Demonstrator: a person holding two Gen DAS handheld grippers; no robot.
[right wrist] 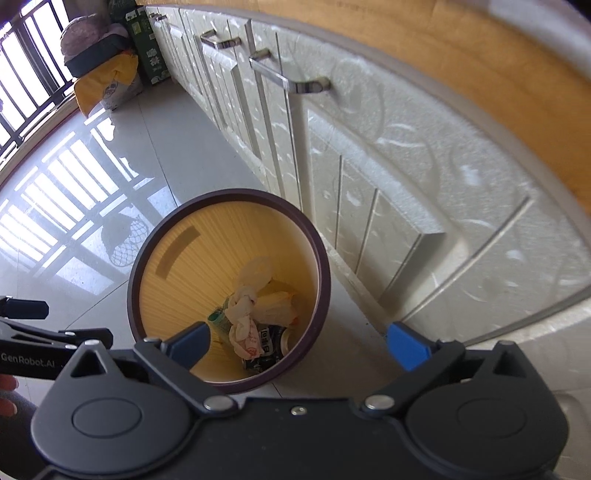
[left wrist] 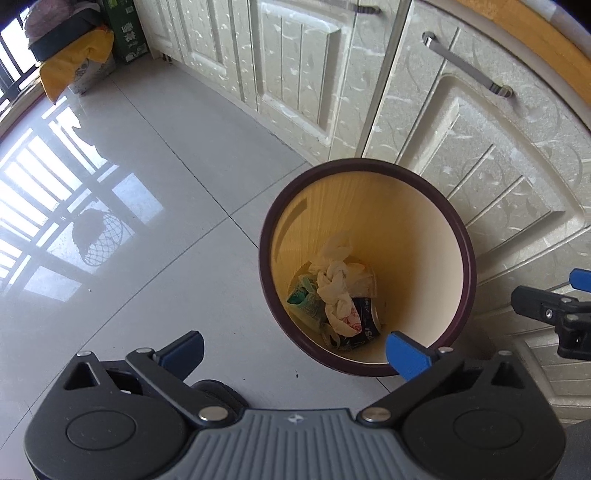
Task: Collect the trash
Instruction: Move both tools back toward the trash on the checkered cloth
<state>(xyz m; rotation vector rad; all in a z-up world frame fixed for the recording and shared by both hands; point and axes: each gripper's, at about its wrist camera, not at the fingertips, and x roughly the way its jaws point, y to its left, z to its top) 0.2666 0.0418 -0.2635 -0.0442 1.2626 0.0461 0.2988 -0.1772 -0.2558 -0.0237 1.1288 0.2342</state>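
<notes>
A round trash bin with a dark purple rim (left wrist: 466, 236) (right wrist: 325, 266) and cream inside stands on the floor against the cabinets. Inside it lie a knotted white plastic bag (left wrist: 334, 284) (right wrist: 245, 306), a crushed dark can (left wrist: 364, 321) (right wrist: 271, 349) and a green wrapper (left wrist: 304, 297) (right wrist: 218, 318). My left gripper (left wrist: 295, 352) is open and empty, above the floor by the bin's near edge. My right gripper (right wrist: 299, 345) is open and empty, above the bin's near right side. The right gripper also shows at the right edge of the left wrist view (left wrist: 554, 310).
Cream cabinet doors (left wrist: 480, 155) (right wrist: 424, 177) with metal handles (left wrist: 467, 66) (right wrist: 288, 79) run along the right. The grey tiled floor (left wrist: 147, 206) (right wrist: 122, 155) spreads left. A yellow bag (left wrist: 75, 66) (right wrist: 107, 86) and green box (left wrist: 127, 31) (right wrist: 147, 48) stand far back.
</notes>
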